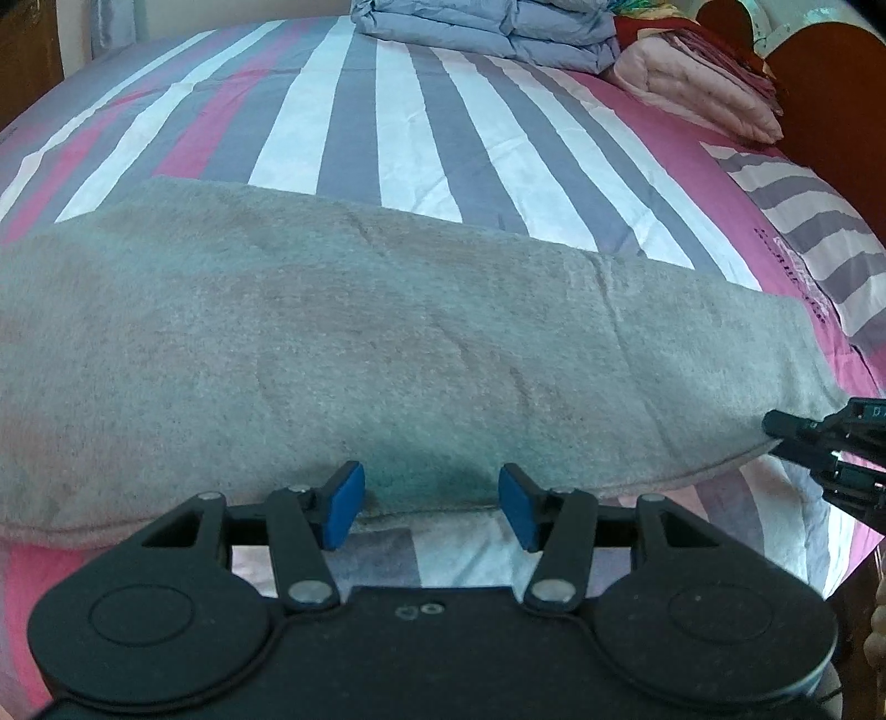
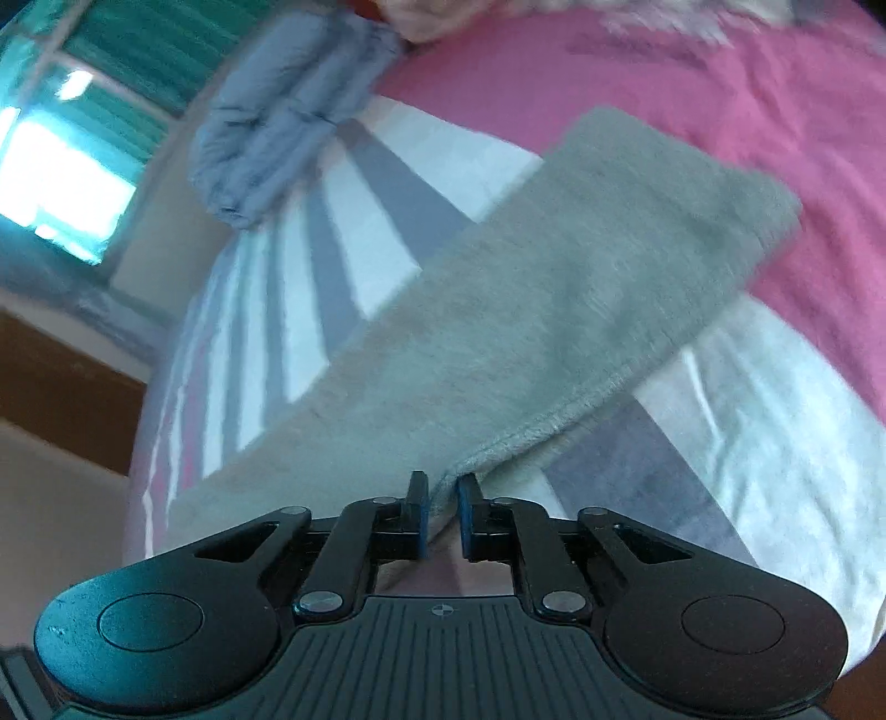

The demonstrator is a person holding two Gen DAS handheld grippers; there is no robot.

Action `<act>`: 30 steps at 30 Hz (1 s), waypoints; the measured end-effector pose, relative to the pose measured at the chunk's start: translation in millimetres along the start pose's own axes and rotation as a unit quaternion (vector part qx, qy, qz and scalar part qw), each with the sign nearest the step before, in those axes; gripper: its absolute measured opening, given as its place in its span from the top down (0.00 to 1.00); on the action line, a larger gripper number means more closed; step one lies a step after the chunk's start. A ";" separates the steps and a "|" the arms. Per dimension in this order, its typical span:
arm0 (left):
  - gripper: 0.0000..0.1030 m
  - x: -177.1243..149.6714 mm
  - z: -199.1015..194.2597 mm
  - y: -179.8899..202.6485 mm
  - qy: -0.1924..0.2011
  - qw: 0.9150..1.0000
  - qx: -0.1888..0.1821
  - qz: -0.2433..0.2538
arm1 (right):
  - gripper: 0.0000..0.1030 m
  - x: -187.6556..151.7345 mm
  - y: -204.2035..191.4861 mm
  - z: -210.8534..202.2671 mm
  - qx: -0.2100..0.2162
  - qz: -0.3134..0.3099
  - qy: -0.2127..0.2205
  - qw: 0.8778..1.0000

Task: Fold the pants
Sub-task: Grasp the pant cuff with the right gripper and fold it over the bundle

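Observation:
The grey fleece pants (image 1: 387, 343) lie folded lengthwise in a long band across the striped bed. My left gripper (image 1: 432, 507) is open, its blue pads on either side of the pants' near edge, not closed on it. In the right wrist view the pants (image 2: 554, 299) run away diagonally up to the right. My right gripper (image 2: 443, 509) is shut on the near hem of the pants, with cloth pinched between the blue pads. The right gripper also shows at the right edge of the left wrist view (image 1: 819, 443), at the pants' right end.
The bed cover (image 1: 398, 138) has pink, white and grey stripes. Folded blue bedding (image 1: 487, 27) and a pink quilt (image 1: 698, 88) sit at the far side by a wooden headboard (image 1: 830, 83). A striped pillow (image 1: 808, 232) lies at right. A window (image 2: 61, 160) is at left.

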State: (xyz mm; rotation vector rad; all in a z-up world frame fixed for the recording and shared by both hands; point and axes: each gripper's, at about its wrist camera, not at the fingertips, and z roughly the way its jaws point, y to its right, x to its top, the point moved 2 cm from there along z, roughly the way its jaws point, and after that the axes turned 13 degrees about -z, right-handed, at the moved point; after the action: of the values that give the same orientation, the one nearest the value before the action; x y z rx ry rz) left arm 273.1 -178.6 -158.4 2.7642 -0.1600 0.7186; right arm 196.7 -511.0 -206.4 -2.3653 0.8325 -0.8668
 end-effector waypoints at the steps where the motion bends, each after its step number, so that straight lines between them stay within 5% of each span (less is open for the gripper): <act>1: 0.56 -0.1 0.1 -1.3 0.000 1.000 0.000 -0.001 | 0.87 1.2 4.8 -1.2 0.000 0.013 0.008 1.000; 11: 0.56 10.1 2.1 -20.5 0.005 1.000 0.016 -0.023 | 0.87 31.9 38.2 -11.4 -0.025 0.076 0.080 0.994; 16: 0.56 15.8 2.2 -25.6 0.012 0.999 0.020 -0.040 | 0.95 56.7 16.0 2.8 -0.017 0.021 0.075 0.997; 21: 0.53 28.8 -9.1 -33.5 0.042 0.997 0.025 -0.057 | 0.96 101.0 -69.5 -56.1 0.066 -0.095 0.206 0.972; 23: 0.53 30.2 -4.2 -38.6 0.029 0.997 0.033 -0.067 | 0.96 90.9 -81.9 -62.7 0.039 -0.149 0.228 0.961; 26: 0.53 22.4 3.0 -44.3 0.019 0.997 0.043 -0.067 | 0.95 68.2 -28.5 -30.9 -0.019 -0.070 0.170 0.983; 30: 0.53 18.4 3.8 -39.2 0.024 0.997 0.050 -0.046 | 0.96 39.2 1.6 -18.3 -0.067 -0.064 0.137 0.986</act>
State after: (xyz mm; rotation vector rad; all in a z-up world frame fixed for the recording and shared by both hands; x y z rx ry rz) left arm 297.7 -143.0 -161.9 2.8249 0.0133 0.7879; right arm 207.4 -542.9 -179.1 -2.4728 0.8761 -1.2466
